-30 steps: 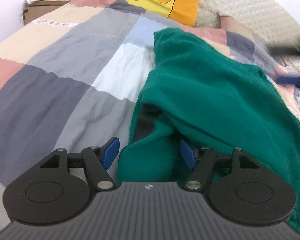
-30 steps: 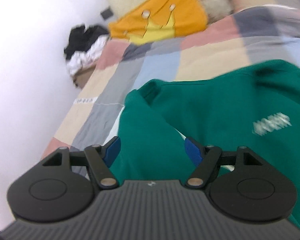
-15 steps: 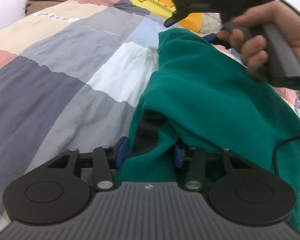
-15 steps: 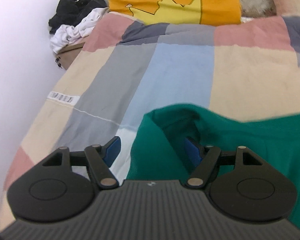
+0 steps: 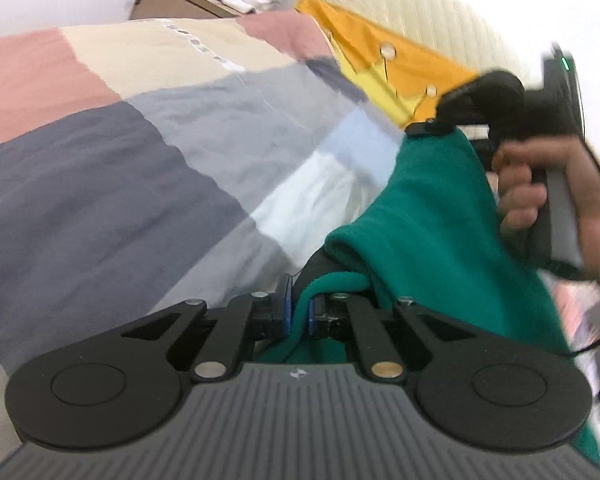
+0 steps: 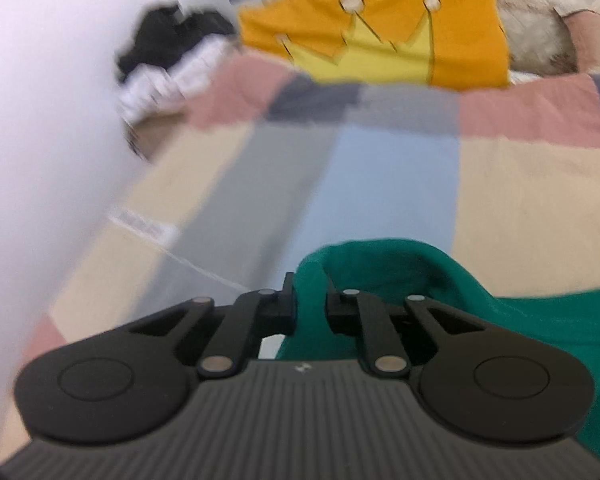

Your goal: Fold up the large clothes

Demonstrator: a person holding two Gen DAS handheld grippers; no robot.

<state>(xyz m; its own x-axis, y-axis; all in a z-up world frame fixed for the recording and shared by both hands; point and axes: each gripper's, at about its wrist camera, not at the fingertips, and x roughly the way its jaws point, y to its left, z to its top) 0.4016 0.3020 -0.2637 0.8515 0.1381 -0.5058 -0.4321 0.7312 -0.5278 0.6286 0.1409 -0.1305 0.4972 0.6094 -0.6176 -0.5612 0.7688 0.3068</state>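
Now both grippers pinch the green garment [image 5: 432, 216], which lies on the right part of a patchwork bedcover [image 5: 148, 168] in pink, cream, grey and pale blue squares. The left gripper [image 5: 298, 310] has just drawn its jaws together, and a fold of the garment's near edge stands pressed between the blue pads [image 5: 286, 308]. The right gripper [image 6: 309, 300] has likewise just closed, its jaws clamped on a rolled green edge at the garment's far end. In the left wrist view that gripper shows from the side, held by a person's hand [image 5: 564, 204], with its tip on the top of the raised green cloth. Beyond the garment, at the far end of the bed, an orange cushion [image 6: 384, 28] with a yellow crown leans by a pale quilted headboard [image 5: 420, 20]. Far left, black and white clothes [image 6: 168, 52] are piled on a brown box [image 5: 180, 4] against the white wall.
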